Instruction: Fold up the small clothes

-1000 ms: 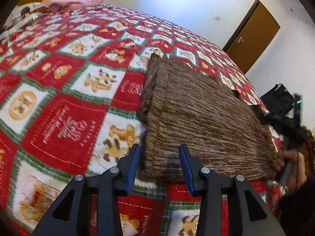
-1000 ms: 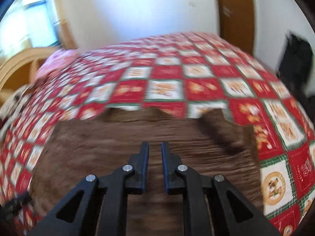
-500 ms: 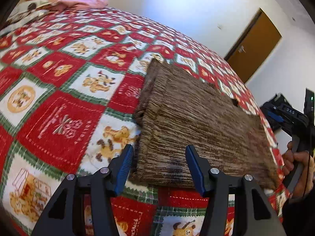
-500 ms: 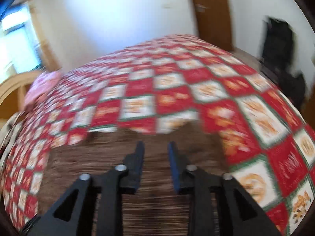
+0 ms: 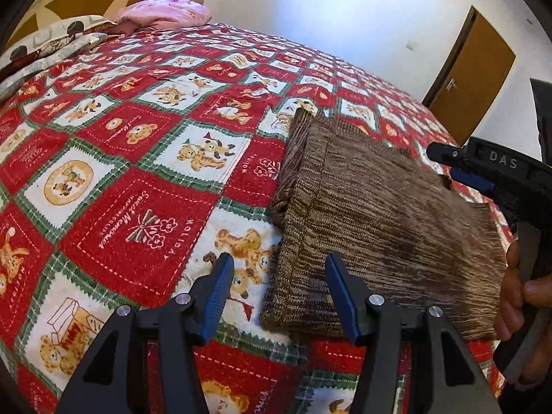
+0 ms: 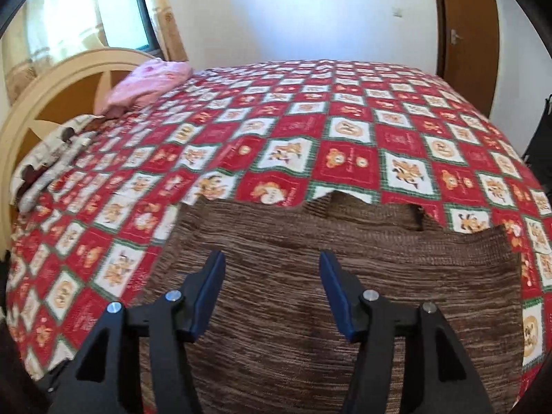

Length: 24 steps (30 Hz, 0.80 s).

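Both tongs empty: left gripper [image 5: 276,276] parted at brown garment's [image 5: 379,224] near corner; right gripper [image 6: 270,283] opening above it.

Your right gripper [image 6: 272,291] is hanging over the folded brown knit garment [image 6: 345,276] lying on the bed's red patchwork quilt [image 6: 310,138], its jaws opening with nothing pinched between them.

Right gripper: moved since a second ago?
Yes. The right gripper, jaws opening and empty, has swung right over the brown garment: the garment's right edge and the door shifted left in its view.
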### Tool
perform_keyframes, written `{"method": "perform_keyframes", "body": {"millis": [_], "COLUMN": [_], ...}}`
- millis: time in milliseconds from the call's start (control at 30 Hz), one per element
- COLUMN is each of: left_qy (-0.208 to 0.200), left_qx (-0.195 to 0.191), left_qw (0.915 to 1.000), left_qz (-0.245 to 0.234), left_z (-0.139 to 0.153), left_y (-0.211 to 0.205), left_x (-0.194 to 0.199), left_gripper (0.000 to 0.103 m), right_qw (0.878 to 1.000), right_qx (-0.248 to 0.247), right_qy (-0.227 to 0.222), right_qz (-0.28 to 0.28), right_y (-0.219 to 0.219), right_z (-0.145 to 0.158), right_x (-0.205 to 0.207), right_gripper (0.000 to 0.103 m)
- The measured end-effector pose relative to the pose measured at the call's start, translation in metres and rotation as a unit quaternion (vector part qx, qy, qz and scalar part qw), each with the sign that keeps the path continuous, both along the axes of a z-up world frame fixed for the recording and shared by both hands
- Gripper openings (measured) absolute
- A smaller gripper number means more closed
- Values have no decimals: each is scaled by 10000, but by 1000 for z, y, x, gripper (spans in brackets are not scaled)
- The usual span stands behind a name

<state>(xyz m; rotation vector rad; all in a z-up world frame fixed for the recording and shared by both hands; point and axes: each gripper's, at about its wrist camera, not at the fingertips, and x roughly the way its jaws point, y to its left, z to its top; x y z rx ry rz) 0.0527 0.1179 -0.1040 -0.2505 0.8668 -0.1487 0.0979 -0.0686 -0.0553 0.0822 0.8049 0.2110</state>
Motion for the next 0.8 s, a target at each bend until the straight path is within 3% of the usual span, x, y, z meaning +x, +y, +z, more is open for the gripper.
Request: {"method": "perform_keyframes", "body": {"millis": [67, 167, 333, 433, 500, 667, 800], "left_qy": [18, 80, 188, 272, 308, 345, 294], "left_qx": [70, 292, 395, 345, 237, -733, -802], "left_qw": [10000, 9995, 9990, 9990, 9992, 9967, 9963], "left_qz": [-19, -57, -36, 7, 27, -74, -14], "left_z": [0, 0, 1, 2, 2, 2, -1], "left_y": [-3, -10, -13, -12, -11, -8, -11], "left_x": [0, 1, 3, 7, 8, 3, 3], "left_gripper": [60, 62, 62, 62, 62, 62, 62], "right_qw": [9998, 9996, 9990, 9985, 9979, 9958, 9933], "right_qx": [-44, -70, 8, -17, -104, -51, -243], "right_qy": [145, 200, 356, 391, 408, 616, 766], "right_qz": [99, 207, 272, 373, 491, 678, 832], "right_y": [4, 10, 21, 30, 41, 63, 90], "right_z": [-4, -4, -2, 2, 5, 2, -11], "right_x": [5, 10, 19, 25, 30, 51, 64], "right_gripper": [42, 42, 43, 53, 63, 67, 68]}}
